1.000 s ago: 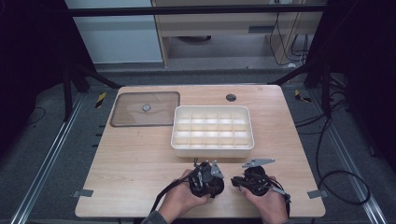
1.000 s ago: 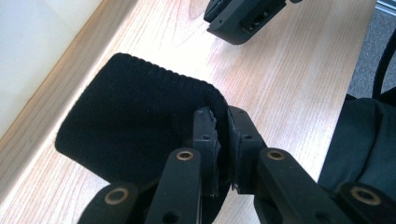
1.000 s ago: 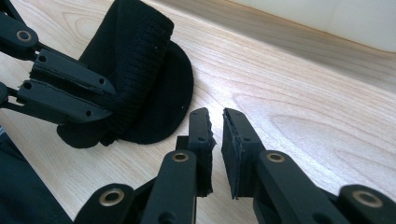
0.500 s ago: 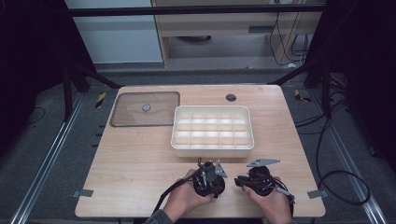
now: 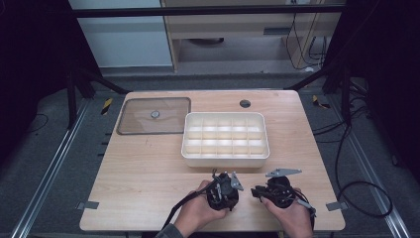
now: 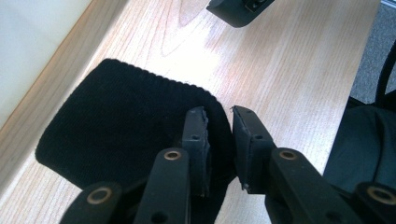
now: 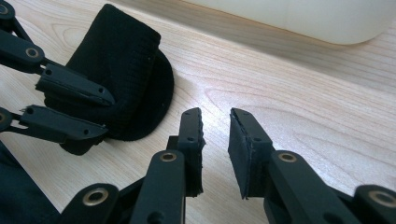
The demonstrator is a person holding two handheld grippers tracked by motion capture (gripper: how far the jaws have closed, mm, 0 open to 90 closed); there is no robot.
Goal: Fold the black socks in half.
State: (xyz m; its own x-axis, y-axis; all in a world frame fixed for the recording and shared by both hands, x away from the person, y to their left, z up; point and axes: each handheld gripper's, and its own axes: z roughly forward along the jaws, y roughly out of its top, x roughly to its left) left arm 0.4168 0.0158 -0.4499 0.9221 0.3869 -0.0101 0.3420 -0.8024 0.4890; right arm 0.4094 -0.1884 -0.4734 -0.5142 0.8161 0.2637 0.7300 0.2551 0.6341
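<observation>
1. Wooden table (image 5: 148, 173) stands on a grey floor, dark frame rails to either side.
2. White compartment tray (image 5: 225, 154) sits at centre; a clear lid (image 5: 133, 121) lies flat at its far left, just beside it.
3. Left gripper (image 5: 223, 191) – held at the near edge, near side of the tray. Jaws stand slightly apart over the edge of a black knitted cloth (image 6: 121, 121); whether they pinch it cannot be told.
4. Right gripper (image 5: 275, 191) – just right of the left one. Jaws narrowly parted, holding nothing, above bare wood.
5. The cloth lies folded on the table between the grippers, near the tray wall.
</observation>
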